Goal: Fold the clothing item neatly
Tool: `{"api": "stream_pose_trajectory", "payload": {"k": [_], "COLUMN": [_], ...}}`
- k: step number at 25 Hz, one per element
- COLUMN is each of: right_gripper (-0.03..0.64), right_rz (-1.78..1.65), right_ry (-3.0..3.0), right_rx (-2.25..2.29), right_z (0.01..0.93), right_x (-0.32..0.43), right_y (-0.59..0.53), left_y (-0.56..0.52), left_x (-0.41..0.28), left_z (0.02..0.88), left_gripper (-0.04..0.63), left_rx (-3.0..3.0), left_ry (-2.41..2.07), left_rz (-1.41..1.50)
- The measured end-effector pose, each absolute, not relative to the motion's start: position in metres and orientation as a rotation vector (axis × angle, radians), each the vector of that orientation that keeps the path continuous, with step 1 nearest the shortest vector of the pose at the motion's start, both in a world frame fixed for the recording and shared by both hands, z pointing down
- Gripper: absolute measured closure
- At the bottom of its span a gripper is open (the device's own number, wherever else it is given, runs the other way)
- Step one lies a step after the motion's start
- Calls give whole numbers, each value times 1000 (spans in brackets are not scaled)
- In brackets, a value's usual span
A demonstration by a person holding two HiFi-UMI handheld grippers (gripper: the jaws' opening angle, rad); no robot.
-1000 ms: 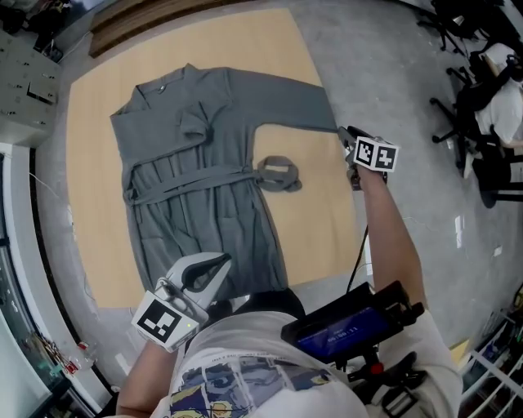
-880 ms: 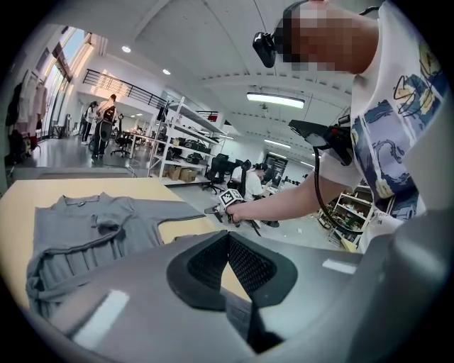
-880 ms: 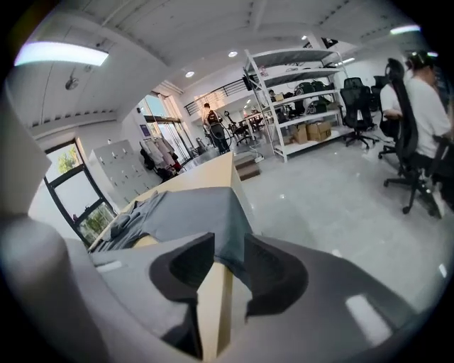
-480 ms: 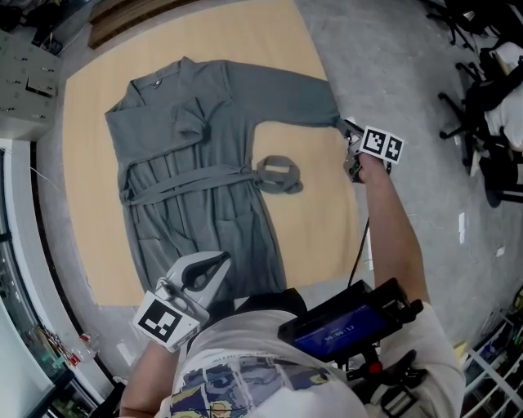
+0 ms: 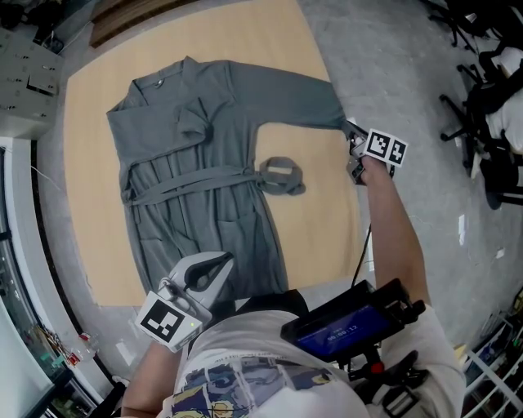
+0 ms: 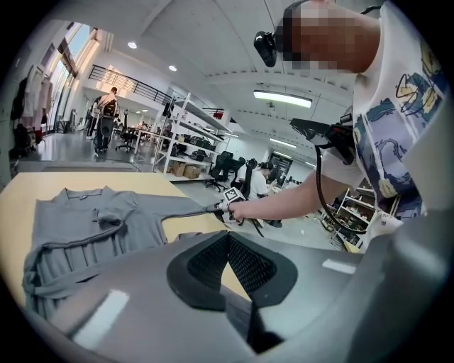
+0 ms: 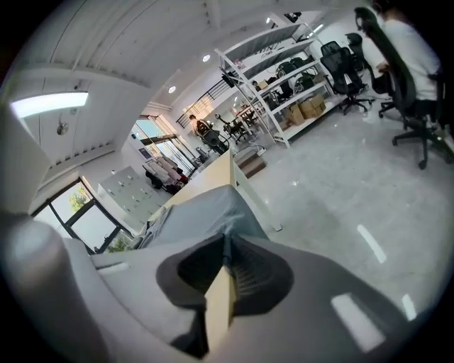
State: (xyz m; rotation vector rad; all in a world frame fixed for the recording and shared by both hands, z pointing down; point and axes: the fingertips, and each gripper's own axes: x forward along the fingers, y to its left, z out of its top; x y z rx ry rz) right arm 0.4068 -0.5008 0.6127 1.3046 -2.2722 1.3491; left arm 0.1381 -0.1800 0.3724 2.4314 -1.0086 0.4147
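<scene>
A grey robe-like garment (image 5: 196, 180) lies spread flat on the pale wooden table (image 5: 90, 204), collar at the far end, its belt tied across the waist with a loop (image 5: 282, 175) lying to the right. Its right sleeve (image 5: 302, 102) stretches to the table's right edge. There my right gripper (image 5: 353, 139) is closing its jaws on the sleeve's cuff (image 7: 206, 213), the cloth running in between the pads. My left gripper (image 5: 221, 265) hangs shut and empty above the garment's hem, close to my body. The left gripper view shows the garment (image 6: 92, 220) and the right gripper (image 6: 221, 208) at the cuff.
Grey floor surrounds the table. Office chairs (image 5: 482, 106) stand at the far right, and a person sits on one (image 7: 397, 49). Shelving racks (image 7: 284, 78) line the background. A dark device (image 5: 343, 326) hangs at my chest, and wooden boards (image 5: 139, 20) lie beyond the table's far edge.
The right gripper has slid a little to the right along the table's edge at the sleeve's end. The left gripper has stayed where it was.
</scene>
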Motion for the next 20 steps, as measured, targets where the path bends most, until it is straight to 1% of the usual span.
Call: {"api": "stream_pose_trajectory", "payload": {"k": [1, 6, 14, 20], "right_gripper": [588, 592, 594, 594], "right_rz": [1307, 1136, 1034, 966], "right_ry": [-2264, -2236, -2284, -2337], "right_rx": [1314, 1332, 1382, 1358], "right_z": [611, 602, 565, 532], "right_x": [408, 405, 395, 366], "right_y": [-502, -501, -512, -517], "left_y": [-180, -175, -162, -154], "left_x": [137, 131, 113, 96], "left_z": [372, 372, 370, 366], "left_gripper": [588, 588, 588, 588], "left_rx": [2430, 2427, 2425, 2415], "left_ry": [-1010, -1026, -1060, -1086], "left_rz": [415, 408, 361, 329]}}
